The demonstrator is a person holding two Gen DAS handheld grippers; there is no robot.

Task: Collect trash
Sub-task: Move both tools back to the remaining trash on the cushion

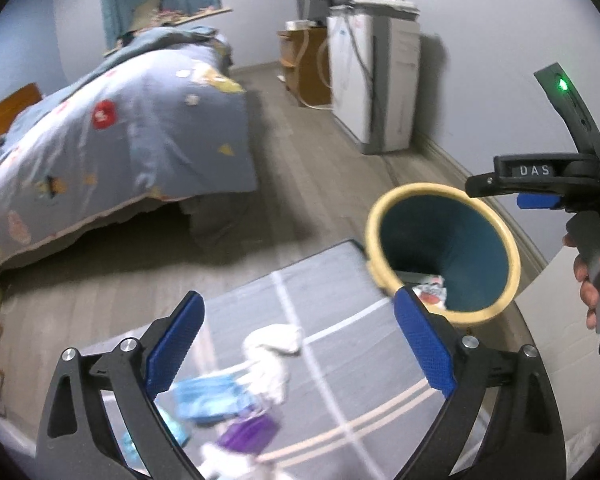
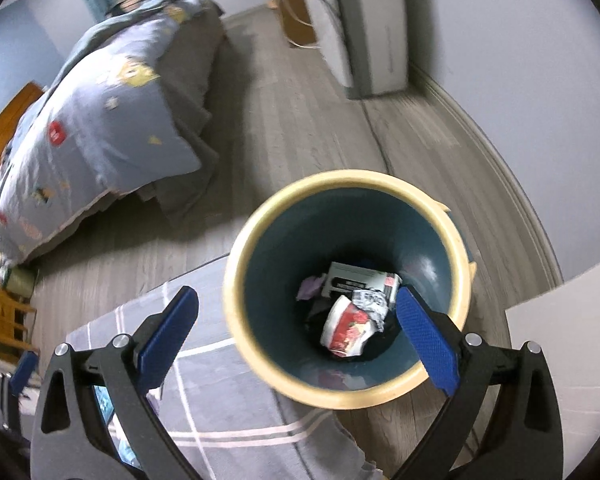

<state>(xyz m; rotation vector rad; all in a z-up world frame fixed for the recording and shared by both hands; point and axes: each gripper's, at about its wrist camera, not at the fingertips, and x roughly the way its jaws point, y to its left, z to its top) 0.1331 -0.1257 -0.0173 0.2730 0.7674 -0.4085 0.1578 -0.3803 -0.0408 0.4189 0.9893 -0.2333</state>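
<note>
A round bin with a cream rim (image 2: pixel 240 264) and dark teal inside stands on the floor beside a grey mat; it also shows in the left wrist view (image 1: pixel 512 256). Inside it lie a red-and-white wrapper (image 2: pixel 346 330), a white box (image 2: pixel 356 278) and other scraps. My right gripper (image 2: pixel 296 310) is open and empty, hanging over the bin's mouth. My left gripper (image 1: pixel 298 312) is open and empty above the mat, over a white crumpled tissue (image 1: pixel 272 354), a light blue wrapper (image 1: pixel 210 398) and a purple wrapper (image 1: pixel 248 434).
The grey mat (image 1: pixel 340 292) with pale stripes lies on wood flooring. A bed with a blue patterned duvet (image 1: pixel 120 128) is at the left. A white cabinet (image 1: pixel 376 80) and wooden stand (image 1: pixel 304 64) line the far wall. The right gripper's body (image 1: pixel 560 184) is at right.
</note>
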